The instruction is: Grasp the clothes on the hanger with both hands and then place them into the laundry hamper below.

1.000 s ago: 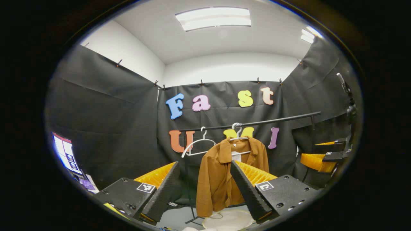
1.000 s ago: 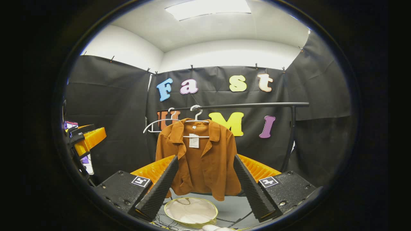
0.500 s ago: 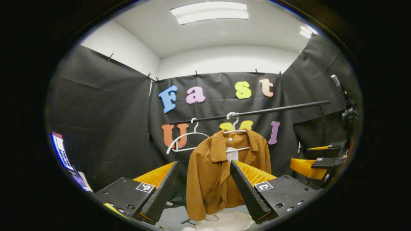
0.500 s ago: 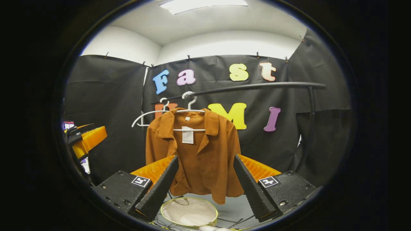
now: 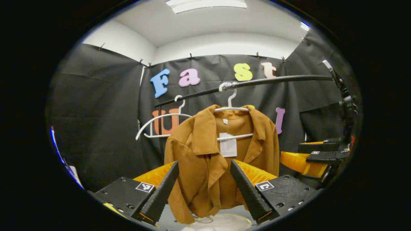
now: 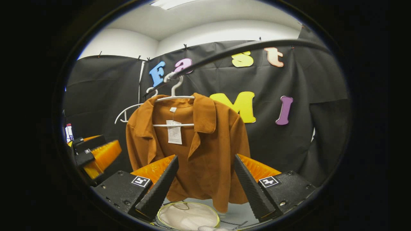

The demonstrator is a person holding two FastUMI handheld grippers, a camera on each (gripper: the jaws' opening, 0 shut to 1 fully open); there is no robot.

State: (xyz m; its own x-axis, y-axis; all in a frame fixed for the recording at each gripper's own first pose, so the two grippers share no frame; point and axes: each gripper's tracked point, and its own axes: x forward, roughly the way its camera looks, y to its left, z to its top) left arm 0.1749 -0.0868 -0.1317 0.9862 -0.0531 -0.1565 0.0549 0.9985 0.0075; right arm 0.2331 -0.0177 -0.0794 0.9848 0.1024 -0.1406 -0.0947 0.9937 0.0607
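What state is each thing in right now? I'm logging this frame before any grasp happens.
Brown jacket: hanging on its hanger, front open, untouched.
White hanger: hooked on the rail, carrying the jacket.
Empty hanger: on the rail, bare.
Rail: bearing both hangers.
Hamper: below the jacket, open top.
Left gripper: jaws open, holding nothing.
Right gripper: jaws open, holding nothing.

I get bright, even light from a ceiling panel (image 5: 206, 4) high above my left claw (image 5: 203, 187), sharp focus, and strong fisheye bending at the edges.
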